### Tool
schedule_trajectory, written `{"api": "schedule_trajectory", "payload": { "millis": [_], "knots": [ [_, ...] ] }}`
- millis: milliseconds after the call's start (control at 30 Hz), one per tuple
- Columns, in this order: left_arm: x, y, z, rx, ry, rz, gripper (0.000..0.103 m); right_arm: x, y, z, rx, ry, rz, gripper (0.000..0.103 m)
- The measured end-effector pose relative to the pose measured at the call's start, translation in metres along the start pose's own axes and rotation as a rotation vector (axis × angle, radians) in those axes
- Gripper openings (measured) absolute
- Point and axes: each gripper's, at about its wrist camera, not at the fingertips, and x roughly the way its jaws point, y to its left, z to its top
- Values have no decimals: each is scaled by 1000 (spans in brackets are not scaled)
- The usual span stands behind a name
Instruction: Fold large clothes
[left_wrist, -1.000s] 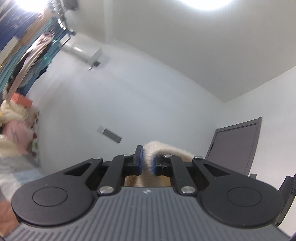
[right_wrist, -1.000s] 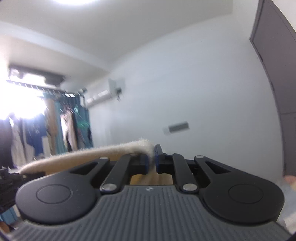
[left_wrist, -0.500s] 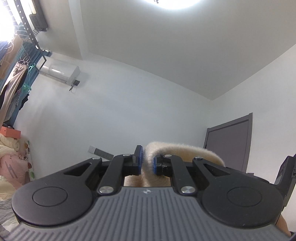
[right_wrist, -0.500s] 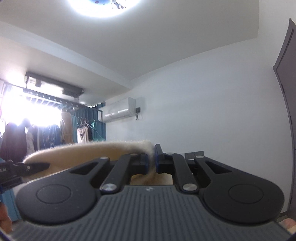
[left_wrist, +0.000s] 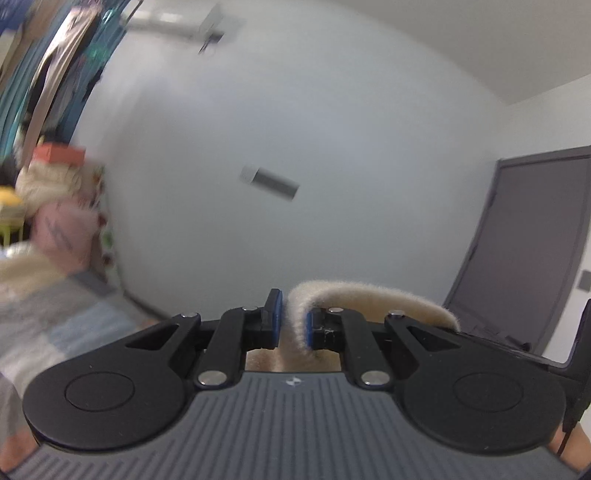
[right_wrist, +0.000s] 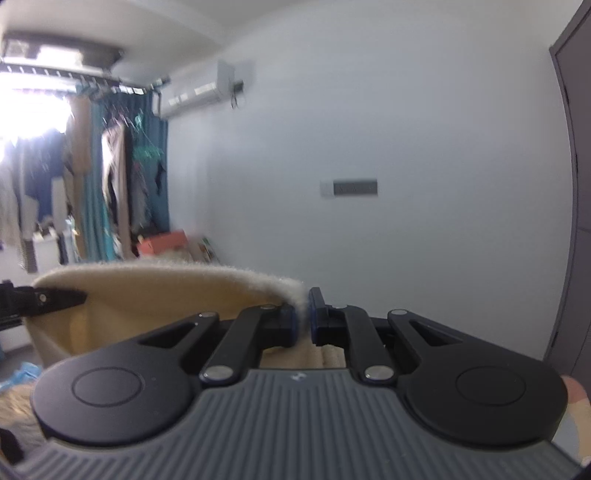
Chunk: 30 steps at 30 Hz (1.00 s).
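A cream fleece garment (left_wrist: 369, 295) is pinched by one corner in my left gripper (left_wrist: 293, 325), which is shut on it; its fuzzy edge arcs off to the right. In the right wrist view my right gripper (right_wrist: 303, 321) is shut on another corner of the same fleece garment (right_wrist: 155, 295), whose top edge runs left to the other gripper's black finger (right_wrist: 55, 297). The cloth hangs below both grippers, mostly hidden by their bodies. Both views are blurred by motion.
A white wall (left_wrist: 295, 147) with a small grey panel (left_wrist: 271, 181) faces me. A dark door (left_wrist: 532, 251) stands at the right. Hanging clothes on a rack (right_wrist: 92, 166), an air conditioner (right_wrist: 195, 94), and piled boxes and bedding (left_wrist: 55, 206) fill the left.
Both views tipped up toward the ceiling and lamp half a second ago, then dropped back to the wall. The fleece stays pinched in both grippers throughout.
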Motion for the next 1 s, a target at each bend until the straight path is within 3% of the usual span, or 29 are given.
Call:
{"api": "schedule_trajectory", "payload": {
  "millis": [133, 267, 400, 533, 733, 900, 933, 1000],
  "knots": [
    [107, 71, -81, -47, 83, 43, 13, 97, -23, -72, 94, 145, -13, 10],
    [201, 139, -145, -92, 127, 38, 13, 185, -31, -144, 85, 169, -49, 10],
    [280, 199, -201, -139, 195, 57, 14, 252, -31, -195, 112, 170, -46, 10],
    [341, 242, -247, -134, 303, 113, 14, 299, -25, -224, 120, 242, -51, 10],
    [379, 295, -279, -267, 431, 189, 14, 327, -19, -255, 116, 393, -37, 11],
    [364, 287, -269, -305, 464, 217, 14, 314, -23, -264, 102, 407, -38, 11],
    [357, 280, -263, -297, 470, 221, 19, 314, -24, -263, 97, 405, -37, 11],
    [345, 266, -253, -281, 487, 235, 46, 313, -20, -262, 67, 392, -52, 11]
  ]
}}
